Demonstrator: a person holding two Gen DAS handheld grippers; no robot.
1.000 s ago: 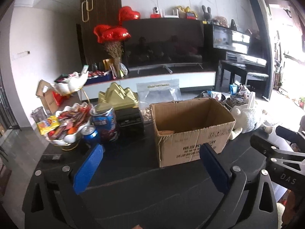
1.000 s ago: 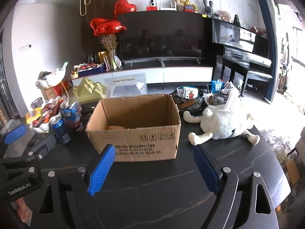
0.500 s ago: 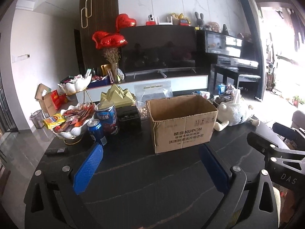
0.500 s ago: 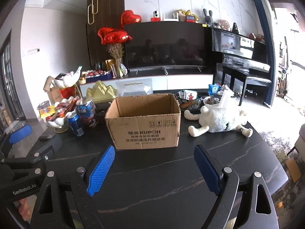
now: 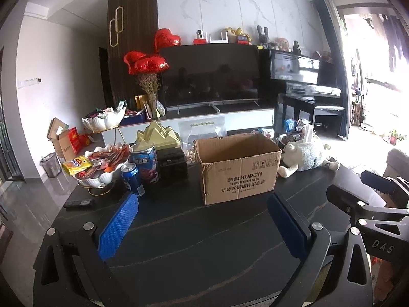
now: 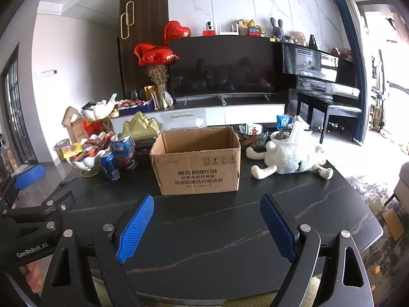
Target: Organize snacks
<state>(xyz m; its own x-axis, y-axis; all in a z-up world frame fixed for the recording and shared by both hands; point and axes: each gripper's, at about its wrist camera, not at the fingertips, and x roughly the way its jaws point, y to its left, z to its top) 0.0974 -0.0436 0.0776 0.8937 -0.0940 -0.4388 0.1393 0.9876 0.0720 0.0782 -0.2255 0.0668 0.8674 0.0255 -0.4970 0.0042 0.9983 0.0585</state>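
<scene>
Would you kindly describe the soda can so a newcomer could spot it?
Start at the cardboard box mid-table and look left to the white snack bowl. The soda can stands just in front of the bigger blue canister: slim, blue, tilted.

The dark, pale-veined table carries an open cardboard box straight ahead of the right gripper. Left of the box stand a blue drink can, a blue snack canister and a white shell-shaped bowl of snack packets. A black box sits behind, with a gold mountain-shaped tin on top. To the right of the cardboard box lies a white plush sheep; a remote lies at the left edge.
</scene>
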